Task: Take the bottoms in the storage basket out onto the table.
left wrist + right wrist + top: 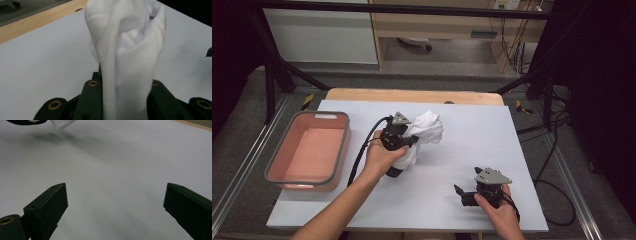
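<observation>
At the far left of the high view we see a pink bin (307, 150) with a grey rim standing on the pale bench (472, 150), open side up and well apart from both hands. To its right, our left hand (379, 156) holds the left tool (404, 142), and its jaws are clamped on a crumpled white cloth (424, 129). In the high view we see the cloth bunch up above and to the right of the tool near the middle of the bench, with a fold trailing down past the hand. In the left gripper view we see the white cloth (127, 57) rise in a thick twisted column from between the two black jaws, pinched tight at its base, with the wooden edge of the bench behind it. Further right and nearer to us, the right hand (497, 212) holds the right tool (464, 195) low over bare bench, well apart from the cloth. In the right gripper view its jaws stand wide with nothing between them.
</observation>
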{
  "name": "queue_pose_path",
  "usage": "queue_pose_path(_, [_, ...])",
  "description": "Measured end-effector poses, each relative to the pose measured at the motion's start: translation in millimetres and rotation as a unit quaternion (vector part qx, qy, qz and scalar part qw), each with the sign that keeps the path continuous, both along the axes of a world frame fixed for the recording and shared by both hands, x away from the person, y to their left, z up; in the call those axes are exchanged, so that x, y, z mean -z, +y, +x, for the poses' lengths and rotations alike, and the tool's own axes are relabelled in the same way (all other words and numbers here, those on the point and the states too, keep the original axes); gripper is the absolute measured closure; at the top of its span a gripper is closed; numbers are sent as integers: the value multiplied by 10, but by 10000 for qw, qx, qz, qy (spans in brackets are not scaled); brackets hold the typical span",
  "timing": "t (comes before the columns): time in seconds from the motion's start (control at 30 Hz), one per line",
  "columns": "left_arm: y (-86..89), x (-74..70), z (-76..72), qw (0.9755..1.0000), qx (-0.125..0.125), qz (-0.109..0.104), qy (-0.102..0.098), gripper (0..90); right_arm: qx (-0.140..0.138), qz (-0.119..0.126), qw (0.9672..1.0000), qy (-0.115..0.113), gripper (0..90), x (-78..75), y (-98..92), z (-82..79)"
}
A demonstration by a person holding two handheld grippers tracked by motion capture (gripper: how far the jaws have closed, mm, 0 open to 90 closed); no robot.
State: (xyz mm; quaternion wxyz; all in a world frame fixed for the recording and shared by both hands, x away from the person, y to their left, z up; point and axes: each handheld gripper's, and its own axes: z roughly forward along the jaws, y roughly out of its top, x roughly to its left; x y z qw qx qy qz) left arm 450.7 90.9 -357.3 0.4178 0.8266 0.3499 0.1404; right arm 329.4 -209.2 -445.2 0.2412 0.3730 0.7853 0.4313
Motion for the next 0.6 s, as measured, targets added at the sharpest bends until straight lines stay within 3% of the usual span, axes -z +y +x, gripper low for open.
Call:
queue_pose_path(0.27, [-12, 55, 12, 9999, 24, 145, 72, 760, -85, -58, 9999, -32, 57, -13, 52, -17])
queue_pose_path(0.6, [-21, 156, 85, 9997, -149, -76, 177, 759, -77, -7, 9999, -81, 55, -31, 13, -34])
